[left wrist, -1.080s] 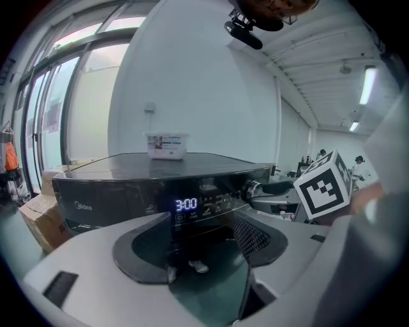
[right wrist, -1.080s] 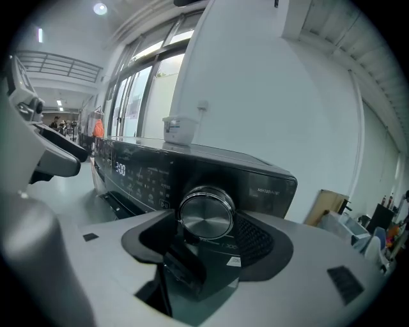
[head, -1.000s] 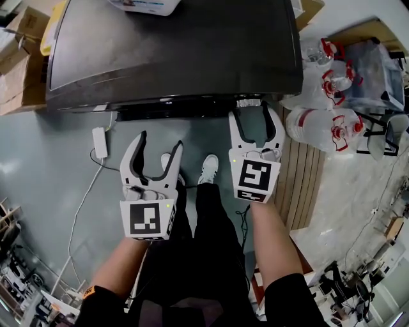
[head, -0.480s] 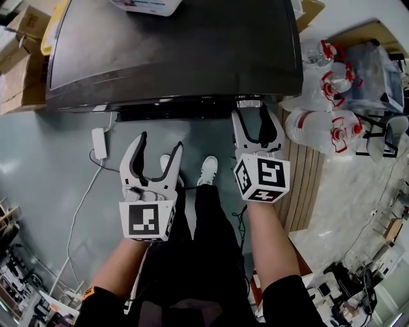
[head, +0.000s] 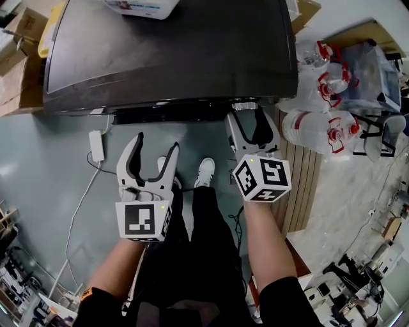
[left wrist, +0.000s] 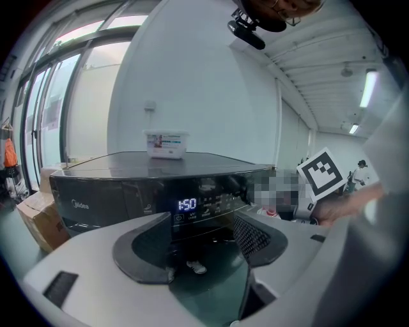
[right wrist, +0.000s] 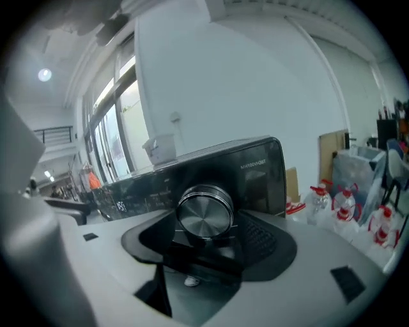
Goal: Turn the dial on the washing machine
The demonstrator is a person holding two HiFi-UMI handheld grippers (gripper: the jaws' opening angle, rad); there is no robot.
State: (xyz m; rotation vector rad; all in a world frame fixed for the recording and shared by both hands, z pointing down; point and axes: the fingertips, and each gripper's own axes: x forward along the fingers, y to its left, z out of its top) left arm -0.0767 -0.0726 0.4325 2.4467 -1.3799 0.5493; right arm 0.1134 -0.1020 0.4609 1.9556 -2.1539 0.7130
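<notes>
The washing machine [head: 172,51] stands before you, with a tub [head: 137,5] on its top toward the back edge. The dial [right wrist: 204,214] sits at the right end of the front panel, between the jaws of your right gripper [head: 251,121], which have just been opening and flank it on either side. Your left gripper [head: 156,145] hangs short of the panel, over the floor just left of your shoes [head: 206,171]. Boxes [head: 18,76] lie left of the machine, water bottles [head: 319,128] to its right.

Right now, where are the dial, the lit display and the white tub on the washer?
dial [right wrist: 204,216]: right gripper view, centre of its face.
lit display [left wrist: 186,204]: left gripper view, on the digits.
white tub [left wrist: 165,144]: left gripper view, front wall.
</notes>
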